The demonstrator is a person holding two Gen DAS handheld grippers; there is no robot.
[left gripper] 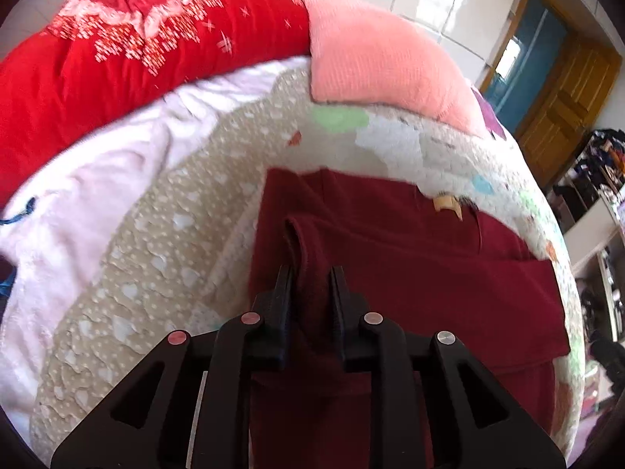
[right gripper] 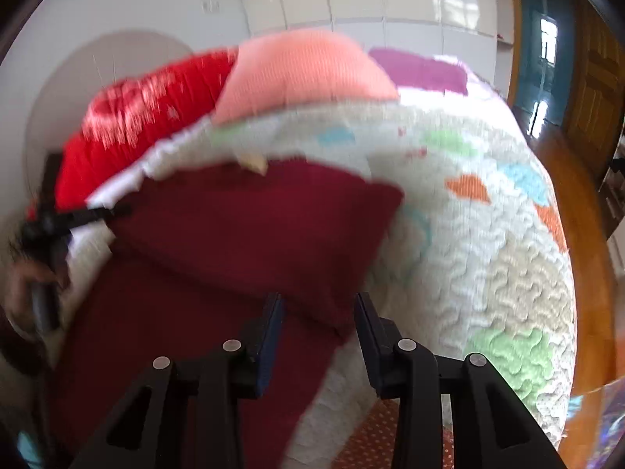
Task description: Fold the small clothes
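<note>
Maroon garment (left gripper: 410, 273) spread flat on quilt (left gripper: 164, 258), on bed. Tan label (left gripper: 447, 204) at far edge, near collar.

Left gripper (left gripper: 311, 273) pinching raised ridge of garment fabric; fold pulled up between fingers (left gripper: 283, 297), both pads touching cloth. Ridge runs away from gripper, loop visible at far end.

Right gripper (right gripper: 318, 305) spread, nothing pinched. Over garment's right edge: left finger above cloth, right finger above quilt just beside edge. Contact with cloth cannot be told, view blurred. In right view, one part of garment (right gripper: 254, 215) lies folded over the rest, corner pointing right, crease running diagonally toward gripper.

Left gripper (right gripper: 70, 215) also seen at left of right view, at garment's left edge, held by hand (right gripper: 19, 277); blurred.

Beyond garment: pink pillow (left gripper: 375, 58) and red blanket (left gripper: 117, 58) at head of bed, white fleece (left gripper: 78, 203) left of quilt. Purple cloth (right gripper: 422, 70) beside pillow in right view. Wooden door (left gripper: 566, 101) at right.
</note>
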